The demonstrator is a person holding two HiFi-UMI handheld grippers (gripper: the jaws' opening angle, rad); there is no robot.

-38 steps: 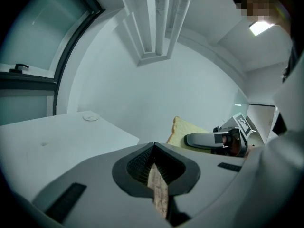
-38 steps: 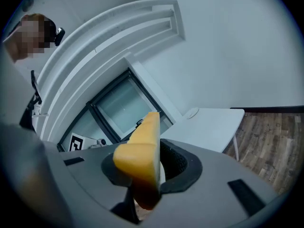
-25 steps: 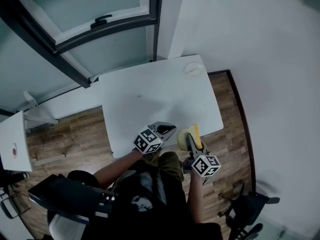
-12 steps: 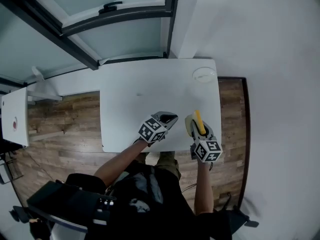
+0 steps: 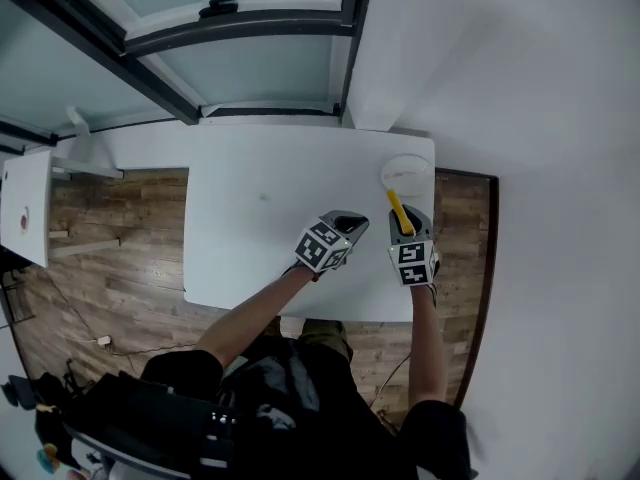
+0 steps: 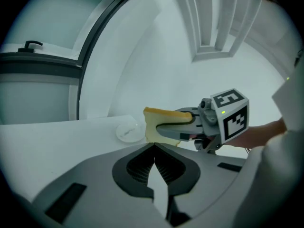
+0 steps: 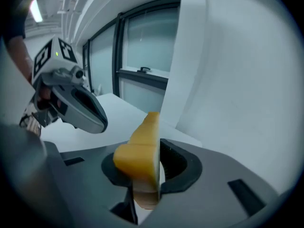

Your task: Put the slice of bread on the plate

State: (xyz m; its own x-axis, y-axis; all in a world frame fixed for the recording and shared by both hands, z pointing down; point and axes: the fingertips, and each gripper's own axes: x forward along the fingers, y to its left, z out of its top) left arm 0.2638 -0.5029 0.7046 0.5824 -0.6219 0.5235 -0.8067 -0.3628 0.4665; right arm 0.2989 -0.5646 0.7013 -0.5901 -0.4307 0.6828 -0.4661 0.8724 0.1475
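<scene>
A yellow-crusted slice of bread (image 5: pixel 398 211) stands on edge between the jaws of my right gripper (image 5: pixel 401 220), which is shut on it. It hangs over the white table (image 5: pixel 260 238), just short of the small white plate (image 5: pixel 405 173) at the far right corner. In the right gripper view the bread (image 7: pixel 140 158) fills the gap between the jaws. My left gripper (image 5: pixel 350 221) hovers to the left of it, shut with nothing in it. The left gripper view shows the bread (image 6: pixel 161 122) and the plate (image 6: pixel 128 133) beyond it.
A window frame (image 5: pixel 250 28) and a white pillar (image 5: pixel 385 68) stand behind the table's far edge. Wooden floor (image 5: pixel 90 228) lies to the left, with a second white table (image 5: pixel 25 208) at the left border. A white wall (image 5: pixel 540 168) runs along the right.
Both grippers have moved from the table's near edge toward the plate. The right gripper has rolled, so the bread now stands on edge close to the plate.
</scene>
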